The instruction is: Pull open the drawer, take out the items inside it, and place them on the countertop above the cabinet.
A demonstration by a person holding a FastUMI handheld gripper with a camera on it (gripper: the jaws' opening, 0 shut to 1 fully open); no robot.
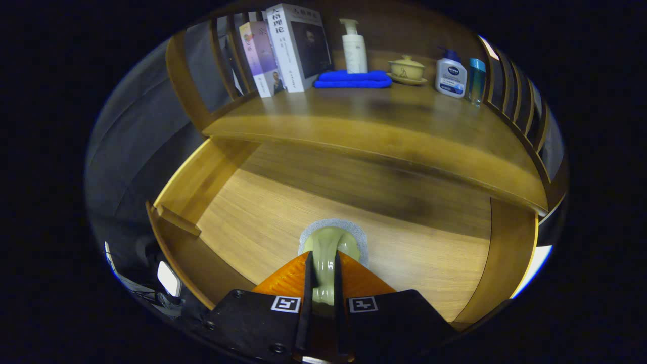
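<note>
1. The gripper point(324, 283) is clamped on a pale green cup point(329, 253), both fingers pressing its rim.
2. The cup is over the open drawer point(252, 217) (wooden), below the countertop point(384, 126).

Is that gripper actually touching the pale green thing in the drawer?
Touching. In the gripper view, the gripper has both fingers closed against the sides of the pale green item, which sits pinched between them above the open drawer, with no gap visible.
</note>
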